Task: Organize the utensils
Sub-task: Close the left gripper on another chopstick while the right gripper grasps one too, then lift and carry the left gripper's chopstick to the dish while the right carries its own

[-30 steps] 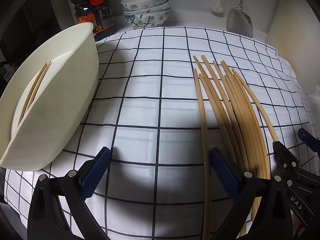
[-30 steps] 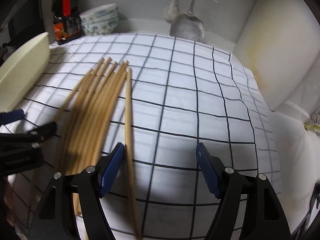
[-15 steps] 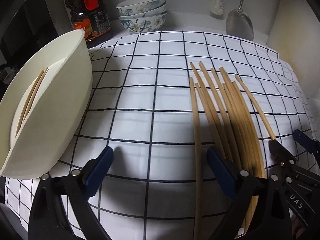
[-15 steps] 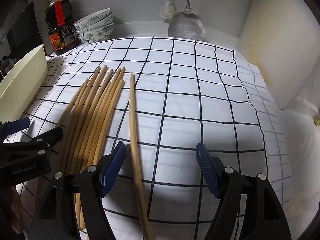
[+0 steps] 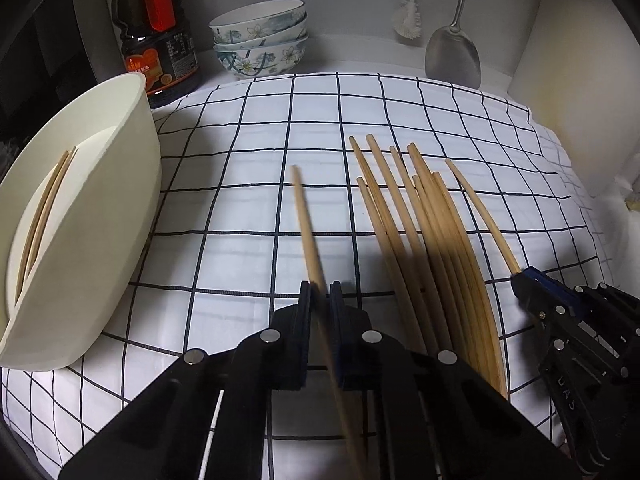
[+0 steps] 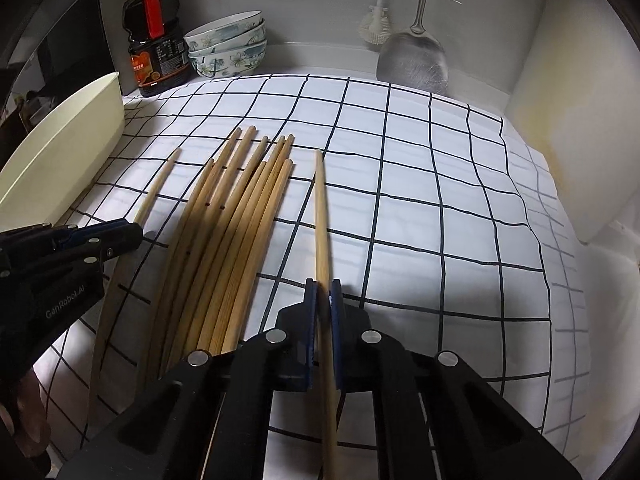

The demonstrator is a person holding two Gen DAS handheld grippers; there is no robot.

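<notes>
Left wrist view: near ends of all chopsticks cut off behind the black gripper bodies; the held stick is blurred along its length. Cream tray (image 5: 92,220) cut off at the left frame edge, its far interior not visible. Right wrist view: tray (image 6: 60,148) shown only as an outer wall, contents hidden.

Left gripper (image 5: 320,300): jaws have just been closing and now pinch a single chopstick (image 5: 306,224), which runs forward from between the pads toward the far edge of the checked cloth (image 5: 240,208). In the right wrist view the same gripper (image 6: 132,236) appears at the left, the stick (image 6: 156,188) projecting from its tip.

Right gripper (image 6: 323,300): jaws have likewise just been closing and clamp another chopstick (image 6: 320,208), straight ahead of the pads. Seen from the left wrist, this gripper (image 5: 524,280) sits at the right, its stick (image 5: 480,212) angled away.

Loose chopstick bundle (image 5: 420,232), also (image 6: 240,216): plain light wood, round, fanned, lying on the cloth between the two held sticks, apart from both.

Two chopsticks (image 5: 44,208) lie side by side inside the tray at the cloth's left edge.

Far edge of the cloth: dark sauce bottle (image 5: 156,36), stacked floral bowls (image 5: 260,36), metal spatula (image 5: 452,52), white brush (image 5: 408,20).
</notes>
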